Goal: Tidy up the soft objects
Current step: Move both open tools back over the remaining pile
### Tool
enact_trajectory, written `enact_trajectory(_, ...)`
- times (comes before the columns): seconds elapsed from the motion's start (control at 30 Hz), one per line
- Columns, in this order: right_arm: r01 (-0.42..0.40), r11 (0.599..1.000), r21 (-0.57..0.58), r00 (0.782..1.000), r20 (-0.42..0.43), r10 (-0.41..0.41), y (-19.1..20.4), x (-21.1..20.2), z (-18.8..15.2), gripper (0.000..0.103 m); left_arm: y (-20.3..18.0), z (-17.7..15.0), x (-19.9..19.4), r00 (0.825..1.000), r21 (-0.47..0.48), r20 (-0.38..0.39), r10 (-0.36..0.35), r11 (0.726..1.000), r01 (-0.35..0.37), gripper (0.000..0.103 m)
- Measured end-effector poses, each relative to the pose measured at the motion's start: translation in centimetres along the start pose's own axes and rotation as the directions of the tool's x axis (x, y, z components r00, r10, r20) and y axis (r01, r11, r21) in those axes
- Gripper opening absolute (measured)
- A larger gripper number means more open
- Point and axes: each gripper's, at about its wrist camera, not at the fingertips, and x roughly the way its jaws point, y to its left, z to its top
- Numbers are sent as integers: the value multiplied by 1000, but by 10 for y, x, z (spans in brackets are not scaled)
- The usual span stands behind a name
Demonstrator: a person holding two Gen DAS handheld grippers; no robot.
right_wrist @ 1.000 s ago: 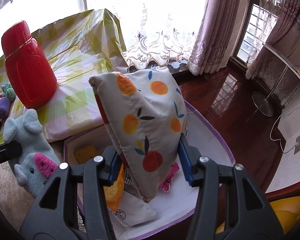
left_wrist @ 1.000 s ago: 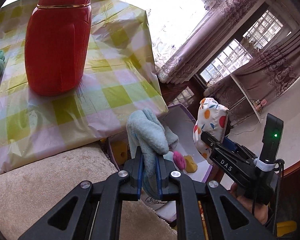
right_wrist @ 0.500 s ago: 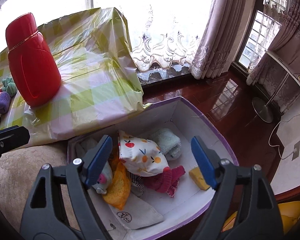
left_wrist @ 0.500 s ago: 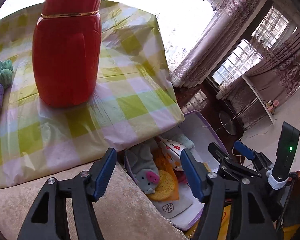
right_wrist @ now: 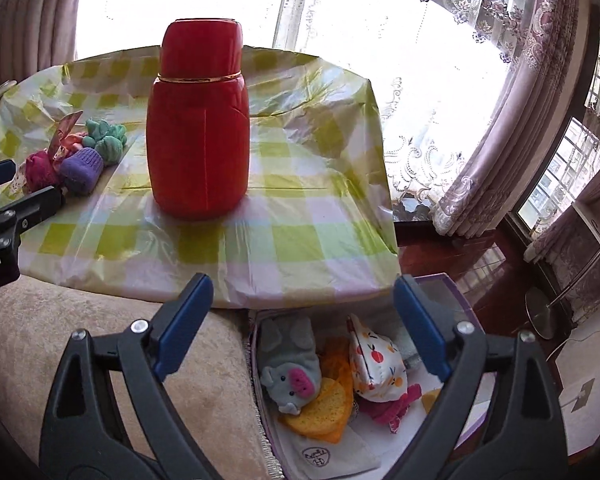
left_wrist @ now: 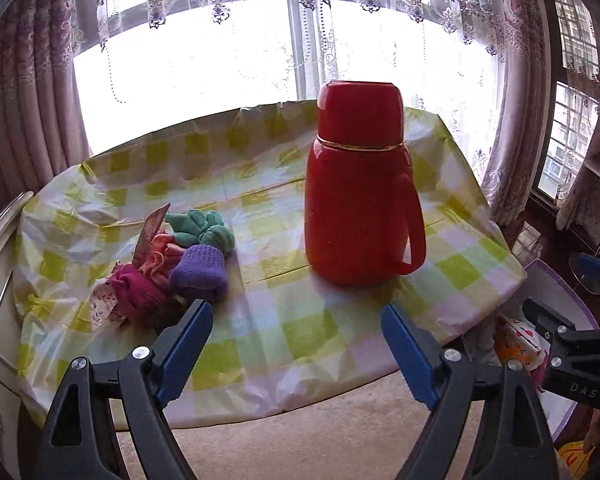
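Both claws wide apart, nothing in them. Left gripper (left_wrist: 296, 344) hangs over the table (left_wrist: 300, 328) edge w/ the knit pile (left_wrist: 180, 264) just ahead-left; go for the purple roll (left_wrist: 198, 270) first, come in low, squeeze mid-body. Right gripper (right_wrist: 302, 326) sits above the box (right_wrist: 460, 300), elephant (right_wrist: 290, 364) and pouch (right_wrist: 376, 364) inside. Steer clear of the red flask (left_wrist: 360, 184) further back.
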Motion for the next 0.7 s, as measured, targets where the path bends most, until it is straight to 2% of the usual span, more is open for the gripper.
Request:
enact_trajectory(0.13, -93, 994, -50, 995, 31, 95, 33, 0, 9, 93, 49, -11, 0, 995, -81, -12, 103, 991, -103, 87)
enact_trajectory(0.27, -230, 971, -71, 972, 28, 232, 64, 5, 19, 93, 96, -20, 2, 980, -173, -45, 192, 965, -197, 87)
enact_trajectory(0.37, -298, 951, -83, 954, 5, 300, 91, 14, 26, 93, 125, -26, 5, 981, -238, -61, 183, 952, -192, 87)
enact_trajectory(0.6, -380, 920, -100, 925, -27, 379, 140, 38, 44, 93, 169, -32, 24, 990, -399, -80, 113, 907, -136, 87)
enact_trajectory(0.7, -407, 907, -103, 913, -39, 406, 157, 49, 54, 93, 181, -29, 35, 991, -435, -85, 101, 892, -128, 87)
